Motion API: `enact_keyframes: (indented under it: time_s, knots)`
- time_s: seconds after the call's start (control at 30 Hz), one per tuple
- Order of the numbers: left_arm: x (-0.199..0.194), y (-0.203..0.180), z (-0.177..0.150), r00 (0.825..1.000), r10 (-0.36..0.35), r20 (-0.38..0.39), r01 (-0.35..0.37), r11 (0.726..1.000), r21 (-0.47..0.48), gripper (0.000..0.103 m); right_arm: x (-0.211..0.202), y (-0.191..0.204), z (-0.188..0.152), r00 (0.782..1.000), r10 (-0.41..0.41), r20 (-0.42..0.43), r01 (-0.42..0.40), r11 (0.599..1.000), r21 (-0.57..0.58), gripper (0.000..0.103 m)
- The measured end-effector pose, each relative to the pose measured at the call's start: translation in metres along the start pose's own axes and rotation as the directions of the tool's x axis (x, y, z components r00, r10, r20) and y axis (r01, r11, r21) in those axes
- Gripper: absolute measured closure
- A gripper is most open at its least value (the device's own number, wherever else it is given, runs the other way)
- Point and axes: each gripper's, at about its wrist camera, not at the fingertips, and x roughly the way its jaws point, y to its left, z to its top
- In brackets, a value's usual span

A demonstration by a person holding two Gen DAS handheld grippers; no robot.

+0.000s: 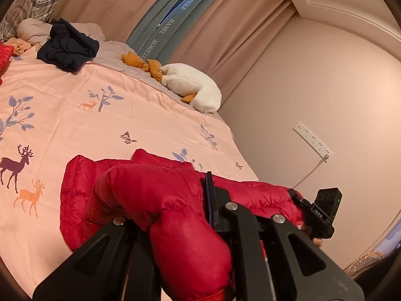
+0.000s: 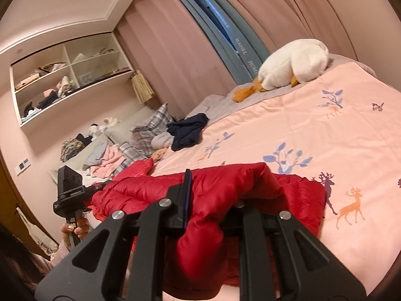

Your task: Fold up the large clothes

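Mid-fold: red jacket (image 1: 160, 195) pinched in both claws, low over the bed (image 1: 100, 130).

My left claw (image 1: 175, 225) is clamped on a puffy fold of the jacket, and my right claw (image 2: 208, 215) grips another bunch of it. The rest lies on the bed at 6 o'clock in both views, already doubled over in part, I judge. Still to do: lay this fold flat, let go, square it up. A dark garment (image 1: 67, 45) waits unfolded at 10 o'clock in the left view, the goose toy (image 1: 193, 90) beyond it at 1 o'clock.

Warm, dim indoor light; sharp frames, fisheye-bent edges.
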Motion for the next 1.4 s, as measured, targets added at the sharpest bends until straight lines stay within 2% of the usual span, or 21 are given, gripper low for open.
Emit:
enact_keyframes:
  time_s: [0.6,1.4]
  knots:
    - [0.057,0.054,0.003,0.995,0.08,-0.057,-0.086,0.989,-0.124,0.092,0.068,-0.054,-0.007,0.991,-0.101,-0.09,0.108,0.991,0.078,0.088]
    - [0.117,0.107,0.016,0.97,0.188,-0.157,-0.219,0.951,-0.218,0.09,0.145,-0.096,0.001,0.963,-0.186,-0.192,0.209,0.972,0.107,0.088]
